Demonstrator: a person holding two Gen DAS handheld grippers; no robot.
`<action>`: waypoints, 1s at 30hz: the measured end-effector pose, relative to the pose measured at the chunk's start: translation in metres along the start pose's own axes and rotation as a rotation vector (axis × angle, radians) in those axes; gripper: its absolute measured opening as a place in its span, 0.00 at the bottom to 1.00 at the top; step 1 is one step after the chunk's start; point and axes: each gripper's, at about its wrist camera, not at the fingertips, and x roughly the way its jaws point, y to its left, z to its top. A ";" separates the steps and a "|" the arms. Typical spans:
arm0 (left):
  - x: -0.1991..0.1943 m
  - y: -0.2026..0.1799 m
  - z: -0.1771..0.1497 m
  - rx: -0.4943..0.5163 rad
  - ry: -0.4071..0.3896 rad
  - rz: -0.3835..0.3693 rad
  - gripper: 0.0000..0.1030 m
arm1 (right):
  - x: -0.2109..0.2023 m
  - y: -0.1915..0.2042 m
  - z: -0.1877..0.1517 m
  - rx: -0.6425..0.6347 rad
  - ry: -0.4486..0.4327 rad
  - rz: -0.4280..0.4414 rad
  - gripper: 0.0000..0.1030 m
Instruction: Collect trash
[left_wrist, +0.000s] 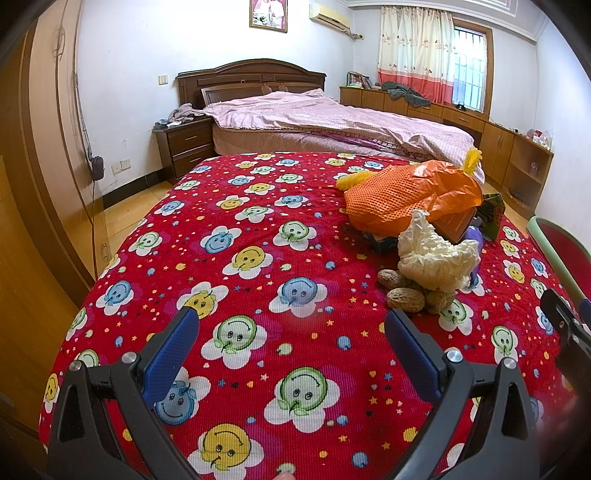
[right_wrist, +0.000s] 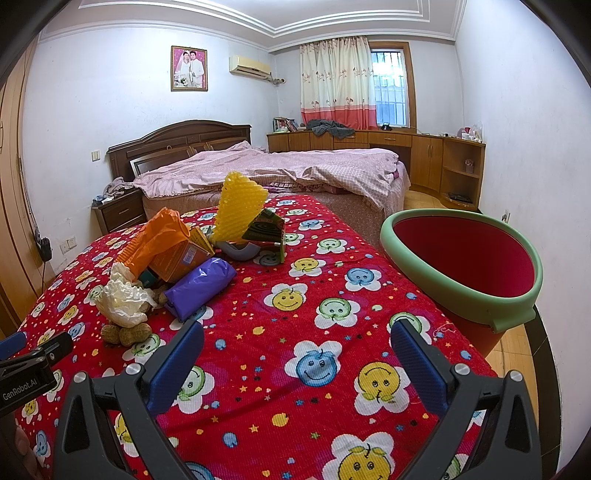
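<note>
Trash heaped on red smiley-flower cloth (right_wrist: 295, 332), left to right: peanut shells (right_wrist: 125, 334), crumpled white paper (right_wrist: 123, 299), orange bag (right_wrist: 159, 236), purple wrapper (right_wrist: 201, 282), yellow foam net (right_wrist: 238, 212). Left gripper (left_wrist: 291, 323) and right gripper (right_wrist: 297, 336) both spread wide, empty, above bare cloth near the pile. Green-rimmed red bin (right_wrist: 465, 288) at cloth's right edge; pink-quilted bed (right_wrist: 277, 170), curtained window (right_wrist: 388, 88) behind.

Both grippers (left_wrist: 291, 325) (right_wrist: 297, 341), jaws wide apart

One crumpled tissue (right_wrist: 123, 301); three peanuts (left_wrist: 405, 300); one purple packet (right_wrist: 201, 286); one orange bag (right_wrist: 159, 240); one yellow foam net (right_wrist: 240, 210); one bin (right_wrist: 517, 306), three o'clock.
</note>
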 end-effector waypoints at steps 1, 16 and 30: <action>0.000 0.000 0.000 -0.001 0.000 0.000 0.97 | 0.000 0.000 0.000 0.000 0.000 0.000 1.00; 0.002 0.000 0.005 0.010 0.013 -0.011 0.97 | 0.007 -0.002 0.002 0.022 0.036 0.030 1.00; 0.002 -0.034 0.036 0.054 0.029 -0.136 0.97 | -0.002 -0.025 0.023 0.084 0.055 0.043 1.00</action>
